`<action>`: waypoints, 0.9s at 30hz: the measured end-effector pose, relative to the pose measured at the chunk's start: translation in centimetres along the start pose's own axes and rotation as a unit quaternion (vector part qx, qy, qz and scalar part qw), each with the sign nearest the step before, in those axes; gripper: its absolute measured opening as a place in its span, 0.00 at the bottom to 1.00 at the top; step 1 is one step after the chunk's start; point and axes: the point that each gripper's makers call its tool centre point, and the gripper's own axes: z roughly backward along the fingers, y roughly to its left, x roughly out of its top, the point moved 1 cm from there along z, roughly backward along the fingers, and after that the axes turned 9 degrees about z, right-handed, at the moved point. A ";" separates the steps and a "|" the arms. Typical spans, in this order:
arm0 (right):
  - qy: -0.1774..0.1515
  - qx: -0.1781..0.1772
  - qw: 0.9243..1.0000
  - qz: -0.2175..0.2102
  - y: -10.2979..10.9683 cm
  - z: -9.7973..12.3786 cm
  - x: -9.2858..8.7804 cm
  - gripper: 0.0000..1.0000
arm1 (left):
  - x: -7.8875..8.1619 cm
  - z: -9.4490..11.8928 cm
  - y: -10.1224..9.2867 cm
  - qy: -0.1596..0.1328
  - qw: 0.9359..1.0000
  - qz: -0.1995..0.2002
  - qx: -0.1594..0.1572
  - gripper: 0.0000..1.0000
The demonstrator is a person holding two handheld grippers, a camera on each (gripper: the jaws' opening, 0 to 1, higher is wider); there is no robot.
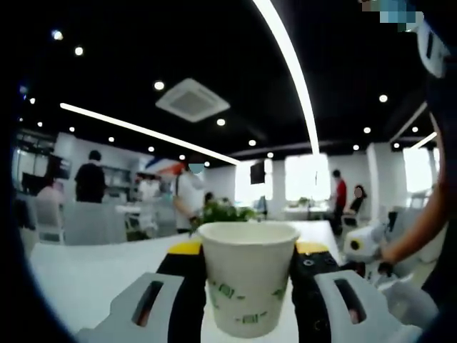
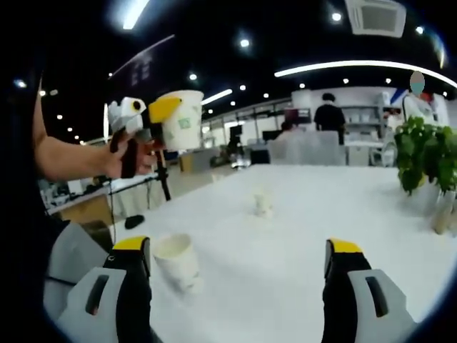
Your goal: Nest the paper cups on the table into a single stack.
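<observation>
In the left gripper view, the left gripper (image 1: 248, 286) clamps a paper cup (image 1: 248, 275) upright between its jaws, raised off the table (image 1: 86, 271), probably ready for nesting. In the right gripper view, the right gripper (image 2: 235, 268) stands wide and empty, a second cup (image 2: 177, 261) just beside its left jaw; a small white object (image 2: 263, 204) sits farther off.

One white paper cup with small green markings (image 1: 248, 275) is standing upright between the jaws of the left hand-held gripper (image 1: 248, 286), its open mouth facing up; in the right gripper view it (image 2: 180, 118) is showing raised well above the surface (image 2: 300, 236). A second white paper cup (image 2: 177, 261) is sitting on the surface, just beside the left jaw of the right hand-held gripper (image 2: 239, 286). A third small pale cup (image 2: 263, 203) is sitting farther back, well apart from the second
</observation>
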 end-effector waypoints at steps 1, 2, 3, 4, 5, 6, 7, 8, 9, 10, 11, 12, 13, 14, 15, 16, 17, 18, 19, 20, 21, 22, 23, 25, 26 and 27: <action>0.000 -0.001 1.000 -0.001 0.0 0.0 0.0 1.00 | -0.1 0.1 -0.1 -0.001 1.000 0.001 0.000 0.44; -0.001 -0.001 1.000 -0.002 0.0 0.0 0.0 1.00 | -0.2 0.2 -0.2 -0.001 1.000 0.003 0.000 0.44; -0.001 -0.001 1.000 -0.003 0.1 0.0 0.0 1.00 | -0.2 0.3 -0.3 -0.001 1.000 0.004 0.000 0.44; 0.000 0.000 1.000 -0.003 0.2 0.0 -0.1 1.00 | -0.3 0.4 -0.4 -0.003 1.000 0.006 0.000 0.44; 0.000 0.001 1.000 -0.002 0.3 0.0 -0.1 1.00 | -0.5 0.5 -0.6 -0.003 1.000 0.008 -0.001 0.44; 0.000 0.002 1.000 -0.002 0.4 0.0 -0.1 1.00 | -0.6 0.5 -0.7 -0.002 1.000 0.009 -0.001 0.44; 0.001 0.002 1.000 -0.002 0.4 0.0 -0.2 1.00 | -0.7 0.6 -0.8 -0.001 1.000 0.010 -0.001 0.44; 0.002 0.002 1.000 -0.002 0.4 0.0 -0.2 1.00 | -0.8 0.7 -1.0 -0.001 1.000 0.011 -0.002 0.44; 0.002 0.001 1.000 -0.004 0.3 0.0 -0.2 1.00 | -0.9 0.8 -1.2 -0.002 1.000 0.013 -0.002 0.44; 0.002 0.001 1.000 -0.004 0.3 0.1 -0.2 1.00 | -1.0 0.9 -1.4 -0.002 1.000 0.014 -0.003 0.44; 0.002 0.000 1.000 -0.004 0.3 0.1 -0.3 1.00 | -1.1 1.0 -1.6 -0.002 1.000 0.015 -0.003 0.44; 0.002 0.000 1.000 -0.004 0.3 0.1 -0.3 1.00 | -1.2 1.1 -1.7 -0.003 1.000 0.017 -0.003 0.44; 0.002 0.001 1.000 -0.005 0.3 0.0 -0.3 1.00 | -1.3 1.2 -1.9 -0.005 1.000 0.017 -0.002 0.45; 0.003 0.001 1.000 -0.004 0.3 0.0 -0.4 1.00 | -1.1 1.3 -1.9 -0.017 1.000 -0.001 0.004 0.45; 0.003 0.001 1.000 -0.004 0.3 0.0 -0.4 1.00 | -1.3 1.4 -2.2 -0.015 1.000 0.000 0.000 0.45; 0.003 0.001 1.000 -0.005 0.3 0.0 -0.4 1.00 | -1.6 1.5 -2.6 -0.011 1.000 0.002 -0.001 0.45; 0.003 0.001 1.000 -0.005 0.2 0.0 -0.4 1.00 | -1.7 1.5 -2.7 -0.009 1.000 0.002 0.000 0.45; 0.002 0.000 1.000 -0.006 0.2 0.0 -0.4 1.00 | -1.9 1.5 -2.7 -0.009 1.000 0.001 0.000 0.45; 0.002 0.000 1.000 -0.007 0.2 0.0 -0.4 1.00 | -2.0 1.6 -2.8 -0.010 1.000 0.003 0.001 0.45; 0.002 0.000 1.000 -0.008 0.3 -0.1 -0.4 1.00 | -2.1 1.8 -2.9 -0.013 1.000 0.007 0.004 0.45; 0.002 0.001 1.000 -0.008 0.3 -0.1 -0.5 1.00 | -2.1 1.9 -2.9 -0.014 1.000 0.011 0.004 0.45; 0.003 0.001 1.000 -0.008 0.4 -0.1 -0.5 1.00 | -2.3 2.0 -2.9 -0.015 1.000 0.012 0.006 0.45; 0.003 0.002 1.000 -0.007 0.4 -0.1 -0.6 1.00 | -2.4 2.1 -2.9 -0.015 1.000 0.012 0.007 0.45; 0.004 0.002 1.000 -0.009 0.4 -0.1 -0.6 1.00 | -2.5 2.2 -3.1 -0.014 1.000 0.016 0.007 0.44; 0.004 0.002 1.000 -0.009 0.4 0.0 -0.6 1.00 | -2.7 2.4 -3.1 -0.016 1.000 0.019 0.009 0.44; 0.004 0.001 1.000 -0.009 0.4 0.0 -0.7 1.00 | -2.7 2.4 -3.2 -0.018 1.000 0.023 0.008 0.44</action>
